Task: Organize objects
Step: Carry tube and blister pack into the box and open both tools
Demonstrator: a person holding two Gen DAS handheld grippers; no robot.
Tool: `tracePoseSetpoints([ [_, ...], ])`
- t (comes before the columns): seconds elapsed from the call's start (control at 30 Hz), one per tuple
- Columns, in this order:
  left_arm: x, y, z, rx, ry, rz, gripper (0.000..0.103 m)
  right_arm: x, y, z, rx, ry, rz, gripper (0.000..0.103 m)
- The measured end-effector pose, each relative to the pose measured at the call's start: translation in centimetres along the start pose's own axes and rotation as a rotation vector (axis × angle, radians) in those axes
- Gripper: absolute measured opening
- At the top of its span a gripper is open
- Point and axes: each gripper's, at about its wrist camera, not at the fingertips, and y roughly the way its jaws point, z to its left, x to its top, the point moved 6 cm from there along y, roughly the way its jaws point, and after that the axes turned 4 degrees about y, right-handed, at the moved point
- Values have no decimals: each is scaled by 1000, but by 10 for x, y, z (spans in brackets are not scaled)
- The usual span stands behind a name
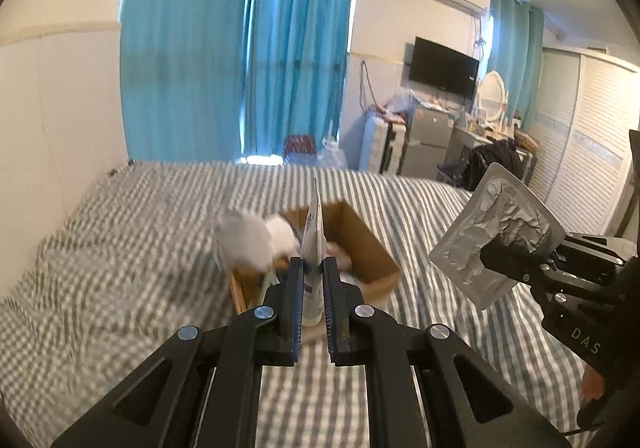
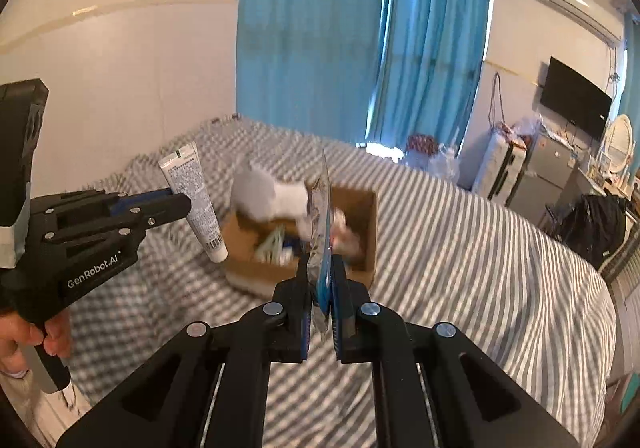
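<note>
My left gripper (image 1: 312, 268) is shut on a white tube (image 1: 313, 248) with blue print, held upright above the bed; the tube (image 2: 196, 196) and the left gripper (image 2: 182, 202) also show in the right wrist view. My right gripper (image 2: 320, 268) is shut on a silver blister pack (image 2: 322, 232), seen edge-on; in the left wrist view the pack (image 1: 496, 244) shows its crinkled foil face in the right gripper (image 1: 516, 254). An open cardboard box (image 1: 360, 244) sits on the bed ahead of both grippers, with several small items inside (image 2: 276, 244).
A blurred white fluffy thing (image 1: 248, 240) is at the box's left rim. The striped bedspread (image 1: 120, 268) covers the bed. Blue curtains (image 1: 240, 48), a wall TV (image 1: 444, 66), a small fridge (image 1: 428, 136) and a white wardrobe (image 1: 588, 136) stand beyond.
</note>
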Motion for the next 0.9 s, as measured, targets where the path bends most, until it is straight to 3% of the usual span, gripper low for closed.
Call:
tracePoseSetpoints([
  [0.2, 31, 33, 16, 22, 7, -1, 9, 41, 31, -11, 9, -19, -12, 8],
  [0.37, 32, 75, 26, 22, 5, 41, 9, 51, 74, -20, 12, -25, 20, 8],
  [0.67, -13, 161, 35, 7, -2, 187, 9, 24, 174, -28, 72, -12, 172, 8],
  [0.9, -33, 193, 36, -2, 1, 240, 9, 3, 224, -35, 78, 5, 278, 8],
])
